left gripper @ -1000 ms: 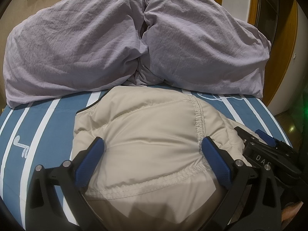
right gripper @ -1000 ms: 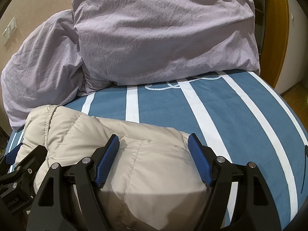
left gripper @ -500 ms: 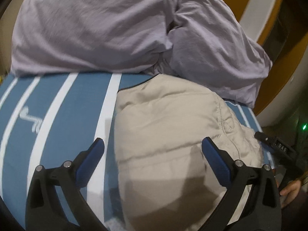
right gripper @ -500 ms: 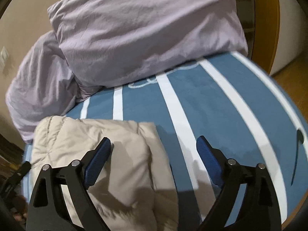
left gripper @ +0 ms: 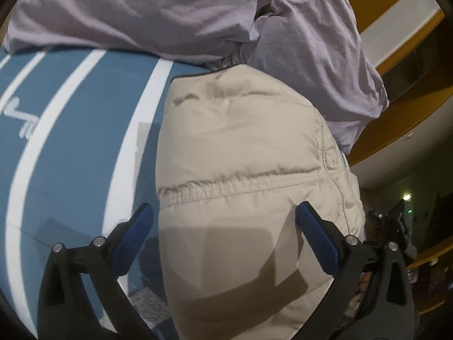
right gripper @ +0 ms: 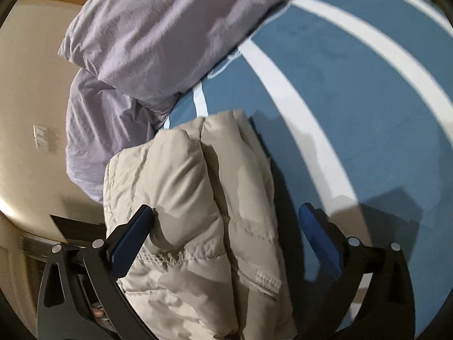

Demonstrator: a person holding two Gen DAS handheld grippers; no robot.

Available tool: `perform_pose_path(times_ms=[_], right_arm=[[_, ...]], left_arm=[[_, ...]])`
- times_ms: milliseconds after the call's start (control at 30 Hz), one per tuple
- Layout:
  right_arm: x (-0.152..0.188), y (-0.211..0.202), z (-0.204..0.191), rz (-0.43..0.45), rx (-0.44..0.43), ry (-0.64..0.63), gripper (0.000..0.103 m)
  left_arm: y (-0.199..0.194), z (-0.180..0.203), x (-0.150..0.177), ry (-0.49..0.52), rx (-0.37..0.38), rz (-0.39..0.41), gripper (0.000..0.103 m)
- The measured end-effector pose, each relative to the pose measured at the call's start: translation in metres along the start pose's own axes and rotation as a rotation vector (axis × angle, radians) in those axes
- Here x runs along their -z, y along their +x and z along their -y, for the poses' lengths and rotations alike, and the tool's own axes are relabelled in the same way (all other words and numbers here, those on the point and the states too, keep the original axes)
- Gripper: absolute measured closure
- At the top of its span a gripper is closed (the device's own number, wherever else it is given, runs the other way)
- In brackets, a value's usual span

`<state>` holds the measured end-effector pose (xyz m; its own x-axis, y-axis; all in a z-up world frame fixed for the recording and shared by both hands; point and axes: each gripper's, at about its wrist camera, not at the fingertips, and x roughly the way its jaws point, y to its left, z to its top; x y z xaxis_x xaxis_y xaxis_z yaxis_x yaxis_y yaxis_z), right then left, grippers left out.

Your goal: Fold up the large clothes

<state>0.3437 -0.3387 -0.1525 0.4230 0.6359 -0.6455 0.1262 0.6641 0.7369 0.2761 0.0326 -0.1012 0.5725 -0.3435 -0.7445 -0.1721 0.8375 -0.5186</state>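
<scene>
A beige puffer jacket (left gripper: 243, 153) lies folded into a thick bundle on the blue bed cover with white stripes (left gripper: 70, 130). It also shows in the right wrist view (right gripper: 198, 198). My left gripper (left gripper: 223, 235) is open, its blue-padded fingers (left gripper: 317, 238) spread over the near end of the bundle and holding nothing. My right gripper (right gripper: 226, 238) is open too, spread over the bundle's other end, empty. The right gripper's black body (left gripper: 396, 223) shows at the far right in the left wrist view.
Two lilac pillows (left gripper: 175, 14) are piled at the head of the bed, touching the jacket's far end; they also show in the right wrist view (right gripper: 158, 36). The striped cover (right gripper: 354, 85) spreads beside the jacket. A beige wall with a switch (right gripper: 41, 138) stands behind.
Both grippers have swung apart and tilted, the left one rightward and the right one leftward. The jacket bundle now fills more of each view. Both stay open.
</scene>
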Motion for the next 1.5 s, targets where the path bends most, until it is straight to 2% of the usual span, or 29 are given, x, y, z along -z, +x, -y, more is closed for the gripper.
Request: perform_pose_path(times_ms=[400, 800, 833, 967, 1100, 1267, 1500], right_arm=[[-0.003, 0.032, -0.003, -0.131, -0.077, 0.026, 0.001], [-0.003, 0.041, 0.003, -0.165, -0.133, 0.043, 0.001], [-0.003, 0.041, 0.003, -0.165, -0.138, 0.042, 0.001], [-0.003, 0.037, 0.002, -0.153, -0.165, 0.038, 0.019], [-0.006, 0.036, -0.006, -0.143, -0.196, 0.019, 0.036], [-0.015, 0.049, -0.028, -0.147, -0.211, -0.009, 0.043], [-0.034, 0.083, -0.073, -0.159, -0.236, -0.05, 0.046]], left_arm=[[0.022, -0.021, -0.007, -0.116, 0.108, -0.044, 0.002], [0.027, -0.031, -0.007, -0.201, 0.176, -0.052, 0.002], [0.027, -0.031, -0.007, -0.201, 0.18, -0.05, 0.004], [0.02, -0.031, -0.008, -0.202, 0.209, -0.042, 0.018], [0.013, -0.032, -0.017, -0.195, 0.217, -0.029, 0.027], [0.003, -0.037, -0.039, -0.18, 0.198, 0.005, 0.033], [-0.015, -0.056, -0.082, -0.176, 0.142, 0.079, 0.033]])
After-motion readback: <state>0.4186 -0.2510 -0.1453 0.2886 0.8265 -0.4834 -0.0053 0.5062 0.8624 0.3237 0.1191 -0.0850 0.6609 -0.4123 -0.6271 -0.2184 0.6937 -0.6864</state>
